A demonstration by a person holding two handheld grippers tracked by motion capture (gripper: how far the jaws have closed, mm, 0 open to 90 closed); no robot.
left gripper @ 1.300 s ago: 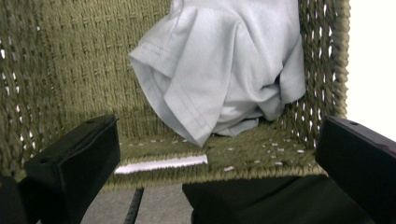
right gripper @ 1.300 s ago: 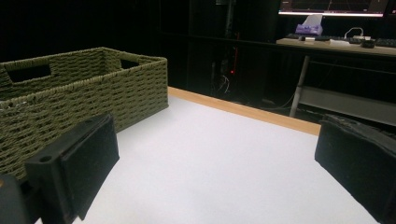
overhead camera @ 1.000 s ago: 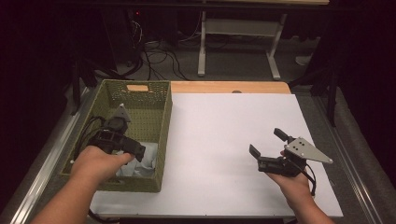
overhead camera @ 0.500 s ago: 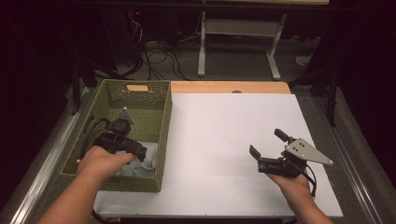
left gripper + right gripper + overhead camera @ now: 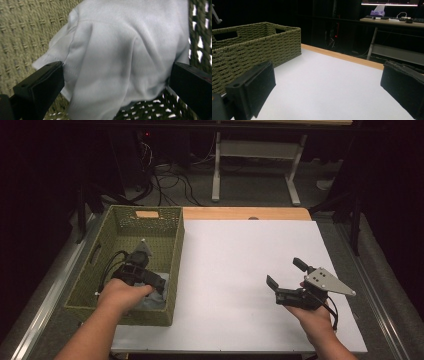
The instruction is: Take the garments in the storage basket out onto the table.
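Our left gripper (image 5: pixel 159 282) has its jaws spread wide on either side of a pale cloth (image 5: pixel 120 57) in the near right corner of the green woven basket (image 5: pixel 172 265). Our right gripper (image 5: pixel 286 279), jaws likewise apart and empty, hovers over the white table (image 5: pixel 235 255).

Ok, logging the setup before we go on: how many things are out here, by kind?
Woven green basket: 1
Pale cloth, inside the basket: 1
Hand-held grippers, left gripper and right gripper: 2
White table sheet: 1
Total: 5
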